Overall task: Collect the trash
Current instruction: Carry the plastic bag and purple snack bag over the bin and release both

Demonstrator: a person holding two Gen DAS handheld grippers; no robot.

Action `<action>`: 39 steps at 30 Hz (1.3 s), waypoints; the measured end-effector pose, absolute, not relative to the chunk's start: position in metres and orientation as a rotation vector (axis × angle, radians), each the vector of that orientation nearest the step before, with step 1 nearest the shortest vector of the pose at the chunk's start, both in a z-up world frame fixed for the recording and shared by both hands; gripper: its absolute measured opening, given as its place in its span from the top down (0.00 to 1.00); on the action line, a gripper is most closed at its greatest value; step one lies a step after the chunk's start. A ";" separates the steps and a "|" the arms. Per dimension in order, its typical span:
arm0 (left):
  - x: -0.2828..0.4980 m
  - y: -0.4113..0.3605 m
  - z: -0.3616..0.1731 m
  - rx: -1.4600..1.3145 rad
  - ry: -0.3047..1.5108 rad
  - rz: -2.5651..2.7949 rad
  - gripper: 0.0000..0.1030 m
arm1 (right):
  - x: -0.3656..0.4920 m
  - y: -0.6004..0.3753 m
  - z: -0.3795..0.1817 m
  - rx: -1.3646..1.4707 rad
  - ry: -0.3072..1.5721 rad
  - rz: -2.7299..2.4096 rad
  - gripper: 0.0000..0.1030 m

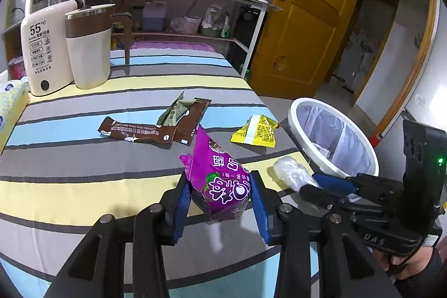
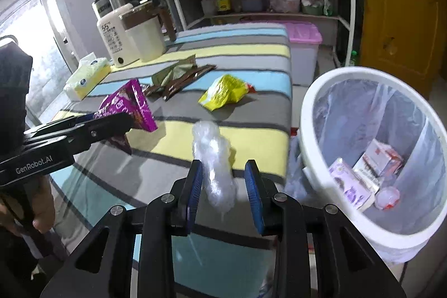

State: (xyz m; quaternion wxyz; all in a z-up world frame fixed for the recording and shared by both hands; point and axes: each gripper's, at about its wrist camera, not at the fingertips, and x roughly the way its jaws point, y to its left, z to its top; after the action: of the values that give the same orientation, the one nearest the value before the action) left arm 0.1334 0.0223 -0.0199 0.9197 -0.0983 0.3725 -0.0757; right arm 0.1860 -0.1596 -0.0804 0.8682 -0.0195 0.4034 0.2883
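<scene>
— Left gripper (image 1: 220, 197)?
— We find it clamped on the purple packet (image 1: 216, 175), lower centre, above the striped table (image 1: 83, 172).
— Right gripper (image 2: 223, 186)?
— Jaws apart around the clear plastic wad (image 2: 213, 158); bin (image 2: 315, 141) at right.

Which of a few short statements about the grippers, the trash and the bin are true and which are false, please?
1. The left gripper is closed on the purple packet. True.
2. The right gripper squeezes the clear plastic wad tightly. False: its jaws stand apart, and a gap shows beside the wad.
3. The white bin holds nothing. False: cartons lie inside it.
4. The yellow wrapper lies on the striped cloth. True.
</scene>
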 end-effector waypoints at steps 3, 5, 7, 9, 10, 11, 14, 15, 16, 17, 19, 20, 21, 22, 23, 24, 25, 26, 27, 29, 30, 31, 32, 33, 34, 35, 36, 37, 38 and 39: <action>0.132 0.023 -0.021 -0.202 0.769 -0.155 0.60 | 0.184 -0.157 -0.084 -0.047 0.851 0.603 0.81; 0.130 0.023 -0.021 -0.201 0.768 -0.155 0.60 | 0.183 -0.158 -0.083 -0.043 0.848 0.594 0.82; 0.129 0.023 -0.020 -0.201 0.767 -0.157 0.60 | 0.181 -0.161 -0.081 -0.026 0.841 0.589 0.83; 0.128 0.021 -0.019 -0.201 0.763 -0.161 0.60 | 0.180 -0.164 -0.077 -0.018 0.831 0.583 0.83; 0.128 0.020 -0.018 -0.200 0.762 -0.164 0.60 | 0.178 -0.165 -0.075 -0.014 0.825 0.580 0.83; 0.129 0.019 -0.017 -0.200 0.760 -0.167 0.60 | 0.178 -0.166 -0.073 -0.011 0.821 0.578 0.83; 0.129 0.013 -0.014 -0.195 0.754 -0.182 0.60 | 0.174 -0.171 -0.066 0.001 0.803 0.571 0.83; 0.129 0.010 -0.013 -0.192 0.751 -0.189 0.60 | 0.172 -0.173 -0.064 0.003 0.798 0.569 0.83; 0.129 0.007 -0.011 -0.189 0.748 -0.196 0.60 | 0.171 -0.176 -0.062 0.007 0.792 0.566 0.83; 0.130 0.004 -0.010 -0.187 0.746 -0.204 0.60 | 0.170 -0.178 -0.060 0.009 0.786 0.562 0.83; 0.132 -0.003 -0.007 -0.181 0.740 -0.219 0.60 | 0.168 -0.183 -0.057 0.015 0.778 0.552 0.83; 0.133 -0.007 -0.005 -0.177 0.737 -0.226 0.60 | 0.168 -0.187 -0.055 0.019 0.773 0.543 0.83; 0.135 -0.012 -0.003 -0.172 0.734 -0.238 0.60 | 0.167 -0.191 -0.054 0.022 0.768 0.534 0.83; 0.137 -0.017 -0.001 -0.169 0.732 -0.249 0.60 | 0.167 -0.195 -0.052 0.027 0.764 0.524 0.83; 0.139 -0.023 0.001 -0.163 0.729 -0.261 0.60 | 0.167 -0.198 -0.051 0.031 0.762 0.516 0.83; 0.140 -0.027 0.002 -0.159 0.727 -0.270 0.60 | 0.167 -0.204 -0.050 0.037 0.758 0.504 0.83; 0.143 -0.033 0.003 -0.152 0.725 -0.281 0.60 | 0.167 -0.208 -0.049 0.042 0.755 0.493 0.83; 0.146 -0.040 0.004 -0.144 0.724 -0.295 0.60 | 0.167 -0.214 -0.048 0.048 0.752 0.481 0.83; 0.149 -0.045 0.005 -0.137 0.723 -0.306 0.60 | 0.168 -0.220 -0.047 0.054 0.748 0.467 0.83; 0.154 -0.058 0.007 -0.124 0.721 -0.329 0.60 | 0.168 -0.233 -0.045 0.067 0.741 0.437 0.83; 0.156 -0.063 0.009 -0.118 0.720 -0.341 0.60 | 0.169 -0.239 -0.044 0.071 0.740 0.426 0.83; 0.157 -0.068 0.009 -0.112 0.719 -0.351 0.60 | 0.169 -0.245 -0.044 0.076 0.738 0.412 0.83; 0.160 -0.075 0.010 -0.105 0.718 -0.366 0.60 | 0.170 -0.250 -0.043 0.079 0.737 0.400 0.83; 0.162 -0.080 0.010 -0.099 0.718 -0.376 0.60 | 0.171 -0.256 -0.043 0.084 0.736 0.385 0.83; 0.165 -0.087 0.010 -0.092 0.717 -0.388 0.60 | 0.172 -0.262 -0.043 0.089 0.735 0.372 0.83; 0.168 -0.092 0.011 -0.087 0.717 -0.399 0.60 | 0.172 -0.266 -0.043 0.093 0.734 0.363 0.83; 0.170 -0.097 0.011 -0.083 0.717 -0.408 0.60 | 0.172 -0.271 -0.043 0.096 0.733 0.349 0.83; 0.173 -0.102 0.011 -0.079 0.717 -0.419 0.60 | 0.172 -0.276 -0.043 0.099 0.733 0.339 0.83; 0.176 -0.106 0.010 -0.078 0.719 -0.428 0.60 | 0.173 -0.280 -0.043 0.101 0.733 0.329 0.83; 0.180 -0.111 0.010 -0.076 0.723 -0.437 0.60 | 0.174 -0.283 -0.043 0.104 0.733 0.321 0.83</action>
State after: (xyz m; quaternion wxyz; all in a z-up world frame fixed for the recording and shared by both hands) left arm 0.1796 -0.1112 0.0096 0.9114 -0.0367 0.3509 -0.2118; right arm 0.1739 -0.2829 -0.0431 0.9197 0.0506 0.3566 0.1563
